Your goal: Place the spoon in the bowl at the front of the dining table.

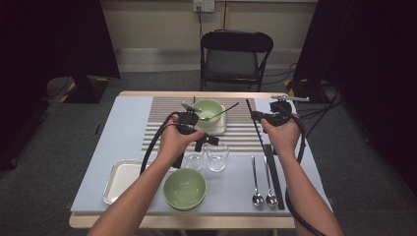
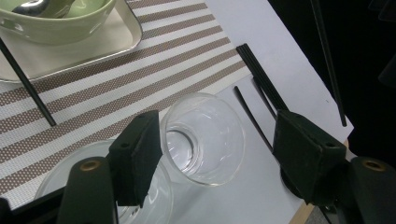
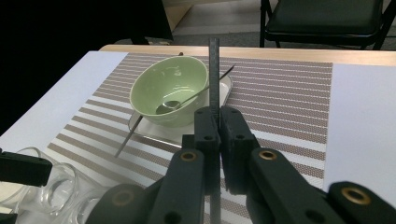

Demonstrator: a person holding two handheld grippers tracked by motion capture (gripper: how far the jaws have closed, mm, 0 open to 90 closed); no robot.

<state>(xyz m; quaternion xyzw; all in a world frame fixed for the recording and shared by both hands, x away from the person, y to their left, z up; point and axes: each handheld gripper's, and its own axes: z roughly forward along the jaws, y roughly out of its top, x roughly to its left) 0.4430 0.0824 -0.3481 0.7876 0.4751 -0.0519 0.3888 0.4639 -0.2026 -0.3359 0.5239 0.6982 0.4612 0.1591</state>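
- A pale blue mat (image 1: 123, 128) is covering most of a light wooden table (image 1: 162, 93), and a striped brown-and-white placemat (image 1: 162, 118) is lying across the mat's far middle.
- At the near left, an empty white rectangular tray (image 1: 118, 179) is sitting on the blue mat; just to its right a pale green ceramic bowl (image 1: 184, 189) is standing at the table's near edge.
- The left gripper (image 1: 209, 140) is hovering over two clear drinking glasses (image 1: 217, 157) that are standing side by side beyond the near bowl.
- In the left gripper view its jaws are standing wide apart, with one clear tumbler (image 2: 203, 137) showing between them and neither pad pressing on it.
- At the far middle, a second green bowl (image 1: 207, 112) is sitting on a small white tray (image 1: 220, 128) on the placemat, with a metal spoon (image 3: 173, 106) resting inside it and a thin black chopstick (image 3: 126, 137) leaning beside it.
- The right gripper (image 1: 255, 116) is being held above the placemat's right edge, its jaws pinching a thin dark chopstick (image 3: 214, 74) that is standing upright between them.
- At the near right, two metal spoons (image 1: 263, 184) are lying parallel beside a long black strip (image 1: 275, 182).
- Beyond the table, a black folding chair (image 1: 235, 54) is standing on grey carpet (image 1: 44, 147), with dark curtains (image 1: 49, 34) hanging at both sides.
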